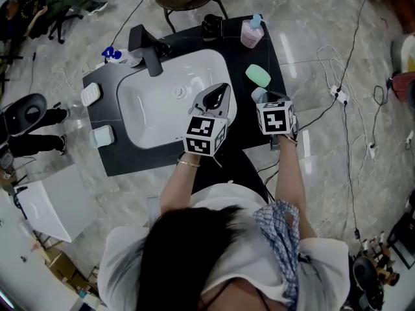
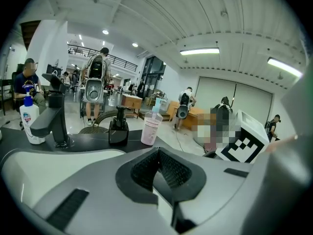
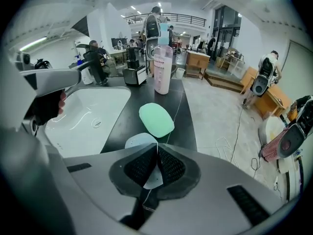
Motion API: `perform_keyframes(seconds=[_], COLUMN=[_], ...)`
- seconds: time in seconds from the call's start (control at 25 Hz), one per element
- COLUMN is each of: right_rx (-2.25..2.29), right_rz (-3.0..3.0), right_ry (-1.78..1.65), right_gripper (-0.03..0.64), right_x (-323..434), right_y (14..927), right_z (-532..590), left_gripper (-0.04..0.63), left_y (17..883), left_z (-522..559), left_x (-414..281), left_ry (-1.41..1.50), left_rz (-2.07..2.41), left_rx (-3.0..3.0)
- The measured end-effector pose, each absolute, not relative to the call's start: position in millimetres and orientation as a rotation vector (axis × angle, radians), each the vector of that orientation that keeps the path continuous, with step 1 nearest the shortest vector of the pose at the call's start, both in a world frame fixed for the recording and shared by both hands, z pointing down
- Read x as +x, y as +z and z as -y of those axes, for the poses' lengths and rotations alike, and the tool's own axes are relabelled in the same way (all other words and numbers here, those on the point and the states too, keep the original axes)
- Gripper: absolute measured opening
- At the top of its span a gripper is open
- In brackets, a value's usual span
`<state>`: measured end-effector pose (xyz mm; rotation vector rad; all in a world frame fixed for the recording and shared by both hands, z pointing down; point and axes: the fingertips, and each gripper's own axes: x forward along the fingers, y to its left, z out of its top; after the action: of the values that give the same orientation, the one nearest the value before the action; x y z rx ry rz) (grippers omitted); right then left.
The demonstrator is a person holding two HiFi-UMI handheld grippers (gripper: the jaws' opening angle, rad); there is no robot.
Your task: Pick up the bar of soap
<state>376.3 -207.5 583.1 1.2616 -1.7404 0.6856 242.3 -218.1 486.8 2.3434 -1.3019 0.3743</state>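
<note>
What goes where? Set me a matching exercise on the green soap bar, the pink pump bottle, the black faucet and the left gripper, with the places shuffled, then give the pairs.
Things
1. green soap bar
2. pink pump bottle
3. black faucet
4. left gripper

Places
A. above the white sink basin
B. far right corner of the black counter
C. far left rim of the sink
D. flat on the counter, right of the sink

Pairs: 1-D, 2-B, 3-C, 4-A

Black counter (image 1: 237, 57) bears sink (image 1: 149, 109); pale blue soap (image 3: 139, 141); bottle (image 1: 251, 32).
</note>
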Motion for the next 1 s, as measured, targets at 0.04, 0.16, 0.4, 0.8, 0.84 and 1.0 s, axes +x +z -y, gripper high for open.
perform_keyframes(seconds=[0.04,0.16,0.4,0.8,0.84,1.0], right_rx=[1.264,1.279,1.315,1.41,1.403,1.359], right_rz=[1.746,1.777,2.128,2.333,2.348,2.418], right_ry=[0.684,0.693,0.729,0.661,0.645,0.636], right_gripper=[0.018,0.02,0.129,0.129,0.129,0.129], right_x=[375,374,363,336,329,291], right_y=[584,580,500,443,442,436], right_z=[209,213,219,215,213,204], left_gripper=[0.011,0.011,0.011,0.011,0.011,0.011], left_y=[487,486,476,445,446,442], left_z=[219,219,220,209,206,188], left_x=[242,240,232,207,204,180], left_ry=[0.374,0.37,0.32,0.245,0.254,0.252], left_rz=[1.304,1.308,1.329,1.376,1.382,1.419], left_rx=[2.342,2.338,2.332,2.35,2.347,2.323])
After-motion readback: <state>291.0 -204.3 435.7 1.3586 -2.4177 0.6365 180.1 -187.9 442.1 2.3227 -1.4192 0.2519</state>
